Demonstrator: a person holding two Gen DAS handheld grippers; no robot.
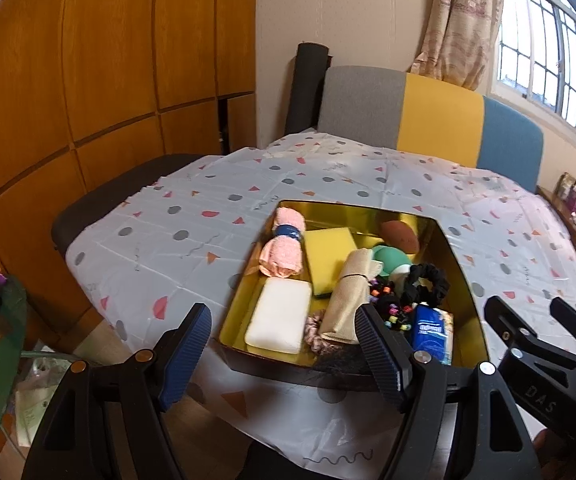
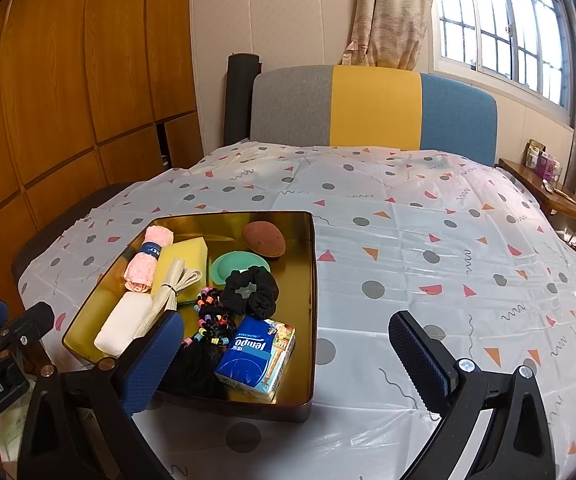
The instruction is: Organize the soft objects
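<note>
Soft items all in gold tray [image 2: 312,280]: pink towel [image 2: 147,258] at 10 o'clock, tissue pack [image 2: 255,356] at 6. Cloth-covered surface outside bare. Looks nearly done. Left tongs [image 1: 283,340], right tongs [image 2: 288,344] apart, empty.

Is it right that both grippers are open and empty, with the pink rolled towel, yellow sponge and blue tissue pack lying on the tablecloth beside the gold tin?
Not quite. The pink rolled towel, yellow sponge and blue tissue pack lie inside the gold tin, not beside it, as the right wrist view shows. The left gripper and right gripper are open and empty.

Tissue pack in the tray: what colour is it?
Mostly blue, with white lettering; the tissue pack shows best in the right wrist view.
</note>
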